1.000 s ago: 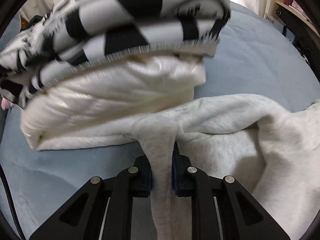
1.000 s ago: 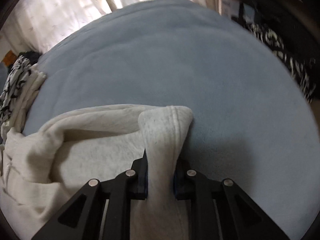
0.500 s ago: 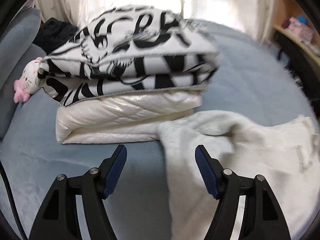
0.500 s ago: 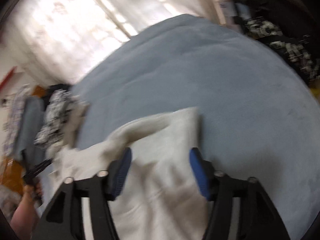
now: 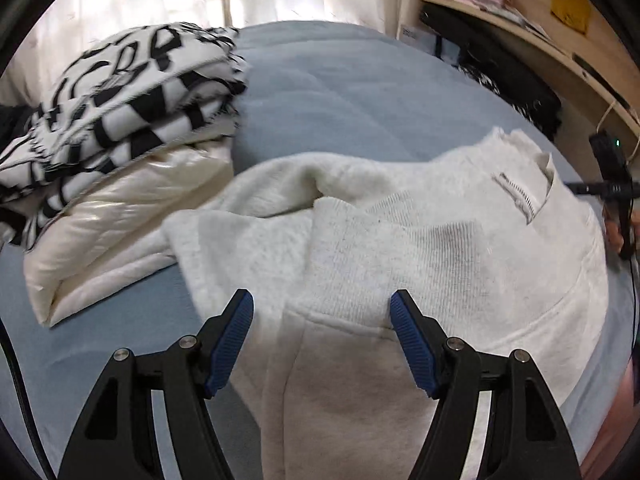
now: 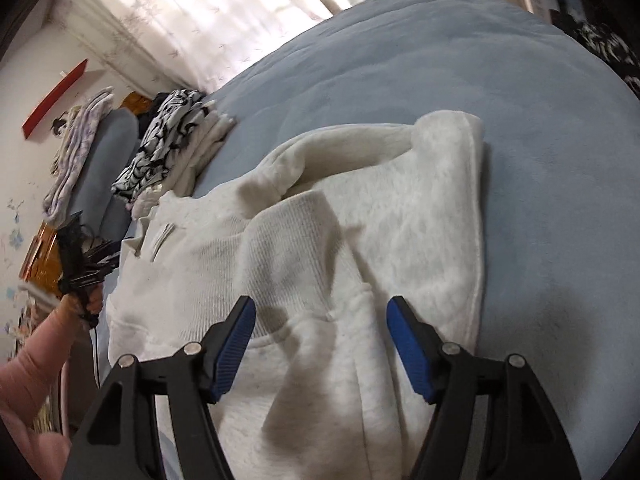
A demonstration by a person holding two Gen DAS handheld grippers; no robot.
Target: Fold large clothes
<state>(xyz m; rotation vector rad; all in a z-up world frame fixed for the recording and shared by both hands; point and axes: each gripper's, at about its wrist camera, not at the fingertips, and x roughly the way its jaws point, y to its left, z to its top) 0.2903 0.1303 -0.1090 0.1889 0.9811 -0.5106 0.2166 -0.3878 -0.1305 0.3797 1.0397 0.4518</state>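
Both grippers now stand wide and empty above a pale grey sweatshirt (image 5: 400, 248) on a blue-covered bed (image 5: 360, 80). A second ago each was clamped on a pinch of its fabric; both have since let go and drawn back. The left gripper (image 5: 322, 340) hovers over the ribbed hem, blue pads apart, cloth below them but not touching. The right gripper (image 6: 320, 344) hangs the same way over the garment's other side, nothing between its pads.

With the release, the far part of the sweatshirt lies turned over onto the body, its fleecy inside facing up along the far edge. That reads as one fold set down and left to rest, with the piece still broad and likely needing at least one more fold before it matches the pile.

Just beyond the left gripper, beside the sweatshirt, a finished stack sits on the bed: a black-and-white patterned garment (image 5: 120, 92) folded on top of a shiny cream quilted one (image 5: 120, 216).

No basket, box or bin is in view on the bed; the stack rests straight on the cover. A wooden shelf (image 5: 520, 28) at the bed's right side holds pink folded items and papers, too small to identify. In the right wrist view, a pink sleeve (image 6: 36, 376) shows at the frame's left edge.
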